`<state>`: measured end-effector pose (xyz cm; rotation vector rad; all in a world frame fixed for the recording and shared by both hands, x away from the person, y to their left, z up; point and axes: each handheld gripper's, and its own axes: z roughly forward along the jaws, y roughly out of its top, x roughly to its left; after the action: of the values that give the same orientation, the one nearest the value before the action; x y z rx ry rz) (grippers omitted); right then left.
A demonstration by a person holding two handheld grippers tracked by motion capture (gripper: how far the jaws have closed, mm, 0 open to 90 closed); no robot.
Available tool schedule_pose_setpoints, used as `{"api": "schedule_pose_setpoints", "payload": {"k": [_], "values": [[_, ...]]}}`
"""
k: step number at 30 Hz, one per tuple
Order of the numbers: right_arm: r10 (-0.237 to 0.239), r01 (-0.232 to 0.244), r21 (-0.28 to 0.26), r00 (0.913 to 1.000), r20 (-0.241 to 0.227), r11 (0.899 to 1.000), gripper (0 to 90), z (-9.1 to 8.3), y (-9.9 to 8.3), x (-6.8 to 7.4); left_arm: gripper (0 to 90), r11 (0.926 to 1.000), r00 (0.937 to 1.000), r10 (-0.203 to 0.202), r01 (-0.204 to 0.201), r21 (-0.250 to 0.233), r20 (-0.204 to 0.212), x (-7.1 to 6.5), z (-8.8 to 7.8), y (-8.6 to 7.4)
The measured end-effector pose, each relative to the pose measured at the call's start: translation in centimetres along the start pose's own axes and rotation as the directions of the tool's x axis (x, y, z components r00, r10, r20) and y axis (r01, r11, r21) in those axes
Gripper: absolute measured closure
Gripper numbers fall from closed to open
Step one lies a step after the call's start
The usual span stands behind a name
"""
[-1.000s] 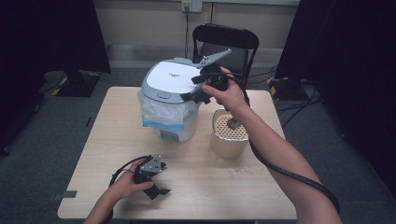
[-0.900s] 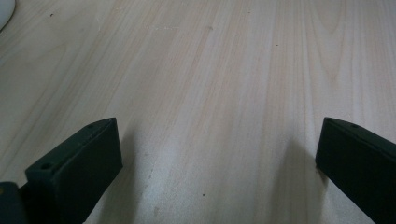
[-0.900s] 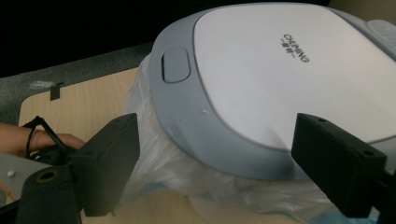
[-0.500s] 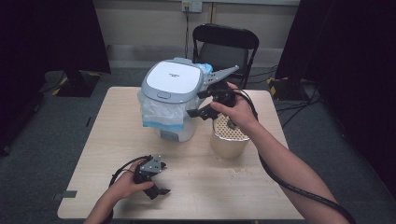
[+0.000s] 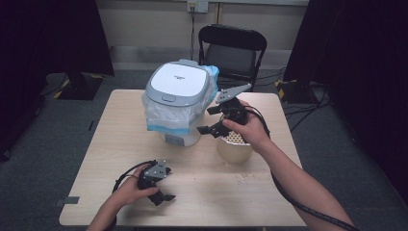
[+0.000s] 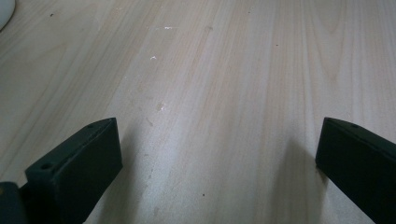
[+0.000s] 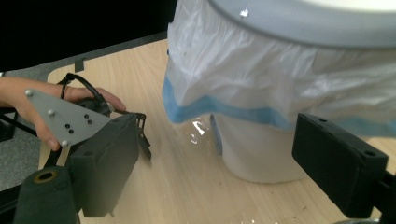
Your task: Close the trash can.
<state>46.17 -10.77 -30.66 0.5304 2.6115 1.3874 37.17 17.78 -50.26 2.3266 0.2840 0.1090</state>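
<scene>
Bin (image 5: 178, 103) mid-table (image 5: 115, 144) — basket (image 5: 234, 147) to its right, chair (image 5: 233, 50) behind

The counter (image 5: 120, 139) was a pale wood rectangle. A white bin (image 5: 180, 103) with a grey-and-white lid and a plastic liner hanging over its sides stood toward the far middle. A round beige container (image 5: 234, 150) sat just beside it. The left gripper (image 5: 161, 190) rested on the near edge.
</scene>
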Motion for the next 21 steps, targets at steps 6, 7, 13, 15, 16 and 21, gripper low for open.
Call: {"api": "schedule_pose_setpoints", "payload": {"k": [6,7,13,15,16,21], "values": [[0.008,-0.008,-0.008,1.0,-0.005,1.0,14.4,0.0,-1.6,0.6,0.0,1.0,1.0,-0.001,0.001,0.002,-0.001,0.0,0.0,0.0],[0.007,-0.007,-0.006,1.0,-0.004,1.0,14.4,0.0,-1.9,0.8,0.0,1.0,1.0,-0.001,0.001,0.001,-0.001,0.0,0.0,0.0],[0.015,-0.015,0.009,0.9998,-0.012,1.0,14.4,0.3,-3.7,1.5,0.0,1.0,1.0,-0.004,0.004,0.003,0.002,0.0,0.0,0.0],[0.023,-0.023,0.009,0.9996,-0.014,1.0,14.4,0.4,-4.3,1.5,0.0,1.0,1.0,-0.004,0.004,0.003,0.002,0.0,0.0,0.0],[0.032,-0.032,0.008,0.9993,-0.019,0.999,14.4,0.5,-4.6,1.6,0.0,1.0,1.0,-0.004,0.004,0.003,0.002,0.0,0.0,0.0],[0.041,-0.04,0.018,0.9989,-0.024,0.999,14.4,1.1,-6.1,2.0,0.0,1.0,1.0,-0.007,0.007,0.0,0.004,-0.1,0.0,0.0]]}}
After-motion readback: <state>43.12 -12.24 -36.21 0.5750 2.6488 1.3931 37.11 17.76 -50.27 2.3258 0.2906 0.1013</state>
